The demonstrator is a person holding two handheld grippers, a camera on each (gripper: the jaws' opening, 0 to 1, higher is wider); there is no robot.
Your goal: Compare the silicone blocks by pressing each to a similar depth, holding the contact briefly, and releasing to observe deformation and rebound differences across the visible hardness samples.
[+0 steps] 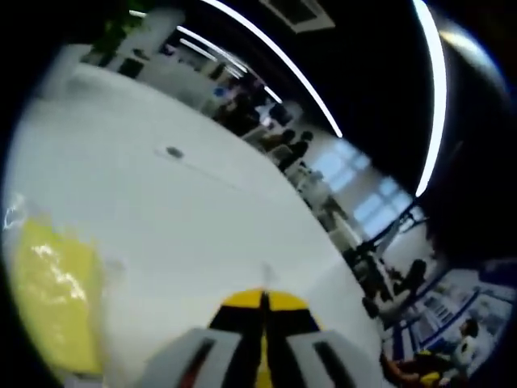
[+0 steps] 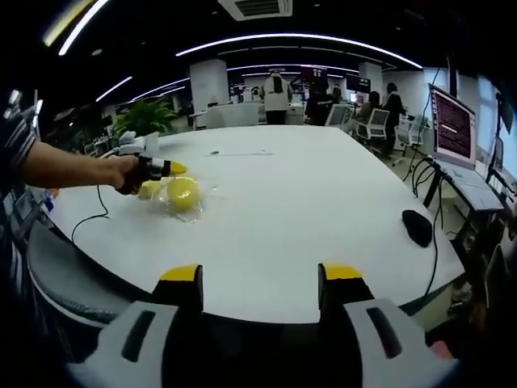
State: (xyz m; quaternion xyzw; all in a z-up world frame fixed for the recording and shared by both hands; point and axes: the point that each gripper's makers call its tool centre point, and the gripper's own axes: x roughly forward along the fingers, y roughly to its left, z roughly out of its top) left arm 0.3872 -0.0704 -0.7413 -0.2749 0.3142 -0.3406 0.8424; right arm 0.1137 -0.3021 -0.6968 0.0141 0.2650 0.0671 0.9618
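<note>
- Left hand-held gripper (image 1: 263, 311): jaws together, over the white desk (image 1: 186, 210); blurred yellow block (image 1: 56, 291) cut off beside it.
- Right hand-held gripper (image 2: 260, 279): jaws apart, empty; round yellow block (image 2: 182, 193) far off.

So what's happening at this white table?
A person holds a two-jaw gripper in each hand. The left gripper, jaws shut, sits beside a yellow silicone block wrapped in clear plastic on the white table. The right gripper hangs open at the near edge, holding nothing. A black mouse lies farther right.
</note>
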